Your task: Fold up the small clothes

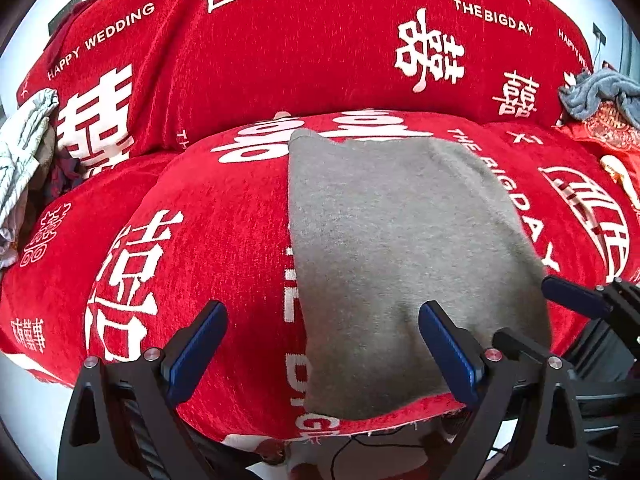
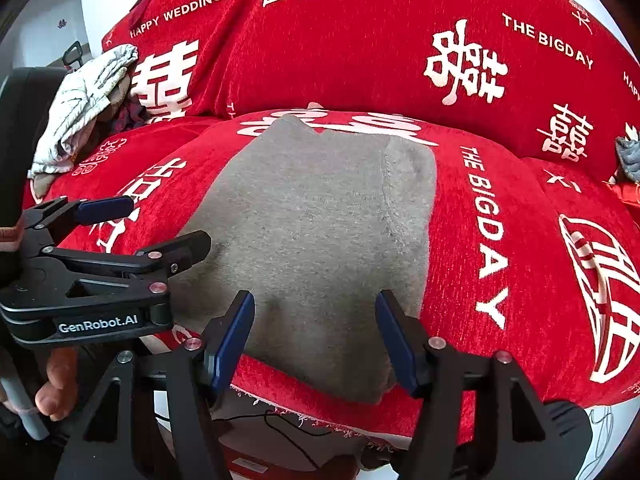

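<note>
A grey knitted garment (image 1: 400, 248) is seen lying flat on the middle seat cushion of a sofa draped in a red cover with white wedding lettering (image 1: 224, 232). It is laid out as a tidy, roughly rectangular block with straight side edges, its near edge reaching the front lip of the cushion and its far edge near the backrest. A seam runs along its right part in the right wrist view, which suggests that at least one fold has been made; how many layers lie there cannot be told.

The left gripper (image 1: 320, 344) is held over the near left edge of the garment, its fingers spread, nothing pinched between them. The right gripper (image 2: 314, 336) is held over the near edge further right, its fingers likewise spread and empty.

The current piece is judged to be folded or nearly so. A heap of pale crumpled clothes (image 2: 84, 104) is seen at the far left of the sofa, and a blue-grey cloth (image 1: 596, 92) at the far right; these are judged to be left for folding, so much of the task seems to remain.
</note>
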